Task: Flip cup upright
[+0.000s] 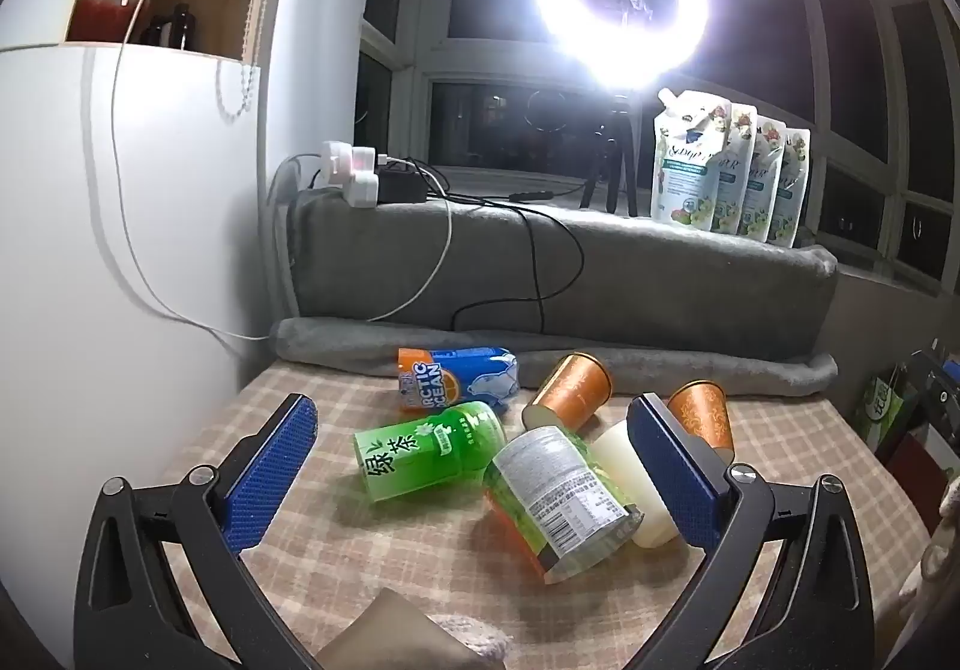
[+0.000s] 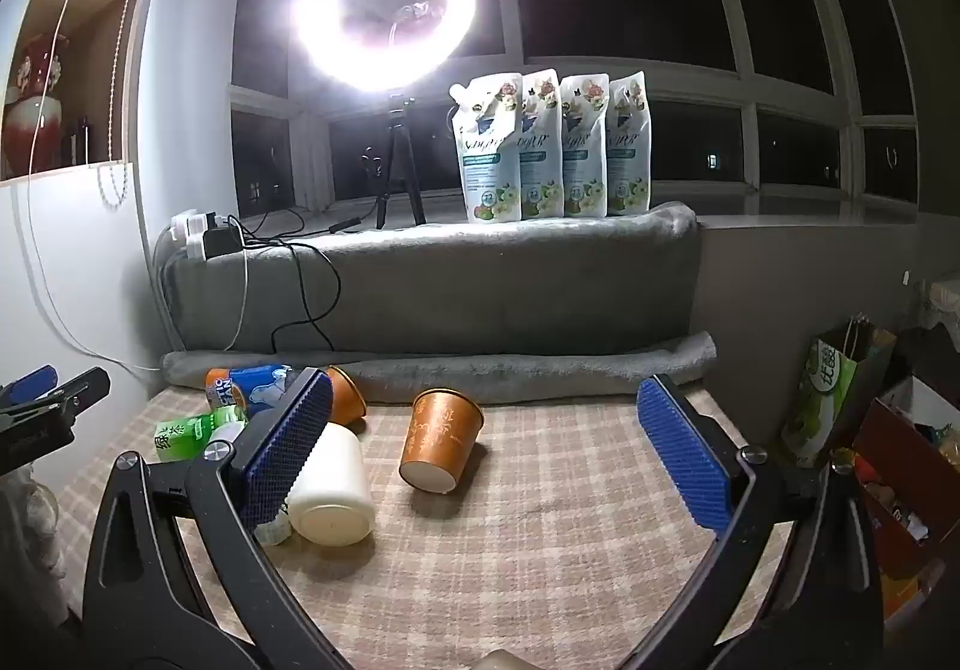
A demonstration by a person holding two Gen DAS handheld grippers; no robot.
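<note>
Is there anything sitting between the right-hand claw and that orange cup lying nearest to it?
Nothing visible. The right gripper is open, and the orange cup lies on its side between the fingers' line, with the white cup off to its left.

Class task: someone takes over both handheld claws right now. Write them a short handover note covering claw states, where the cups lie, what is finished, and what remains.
Left claw: open, empty, hovering above the clutter.
Right claw: open, empty, facing the nearer orange cup.
Cups on the checked cloth, all tipped over: nearer orange cup in the open middle, base toward the camera; second orange cup farther back by the blue can; white cup beside the right claw's left finger.
Done: nothing upright yet.
Left: grip a cup, probably the nearer orange one, and stand it up.
</note>
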